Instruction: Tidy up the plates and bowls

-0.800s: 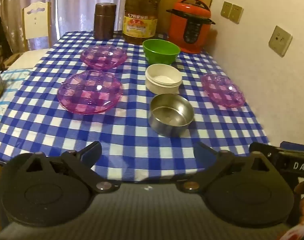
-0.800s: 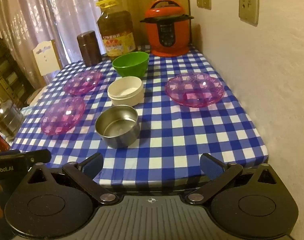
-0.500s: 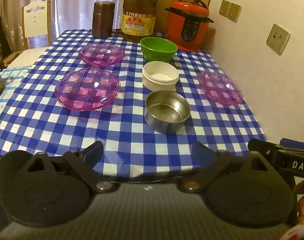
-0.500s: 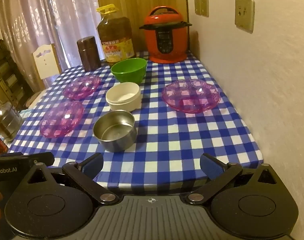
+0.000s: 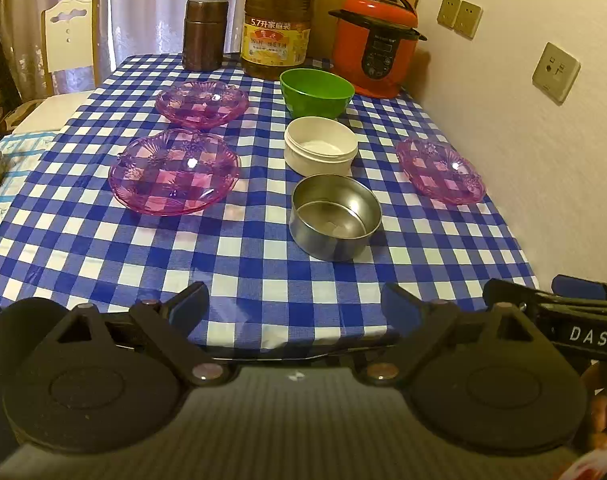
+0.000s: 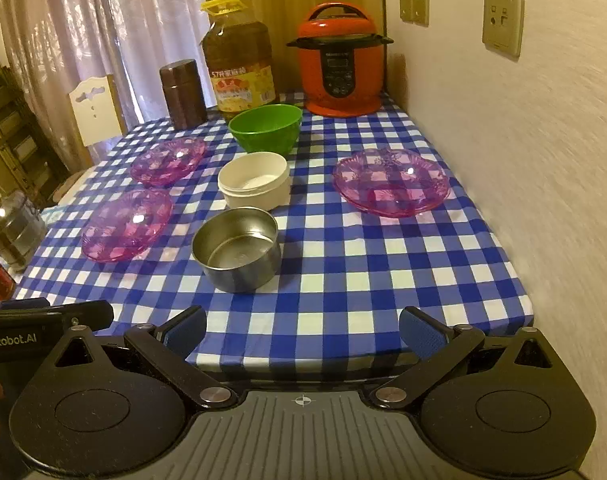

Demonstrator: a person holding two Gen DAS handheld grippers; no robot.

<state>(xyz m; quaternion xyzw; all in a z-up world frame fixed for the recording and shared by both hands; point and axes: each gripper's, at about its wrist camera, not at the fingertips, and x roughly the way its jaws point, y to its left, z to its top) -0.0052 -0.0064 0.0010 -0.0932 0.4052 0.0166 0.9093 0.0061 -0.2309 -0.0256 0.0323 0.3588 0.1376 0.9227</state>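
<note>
Three pink glass plates lie on the blue checked table: near left (image 5: 174, 171) (image 6: 127, 225), far left (image 5: 202, 103) (image 6: 168, 161), and right by the wall (image 5: 440, 170) (image 6: 391, 187). Down the middle stand a steel bowl (image 5: 335, 216) (image 6: 237, 249), a white bowl (image 5: 320, 151) (image 6: 254, 185) and a green bowl (image 5: 316, 92) (image 6: 265, 128). My left gripper (image 5: 295, 310) and right gripper (image 6: 302, 330) are both open and empty, held at the table's near edge, short of the steel bowl.
A red pressure cooker (image 5: 373, 42) (image 6: 340, 60), an oil bottle (image 5: 278, 20) (image 6: 239, 60) and a brown canister (image 5: 205, 34) (image 6: 183, 94) stand along the far edge. The wall (image 6: 523, 160) borders the right side. A white chair (image 5: 69, 42) stands at far left.
Both grippers have drawn back and risen slightly, so the table and dishes sit a little further off in both views. Nothing on the table has moved.
</note>
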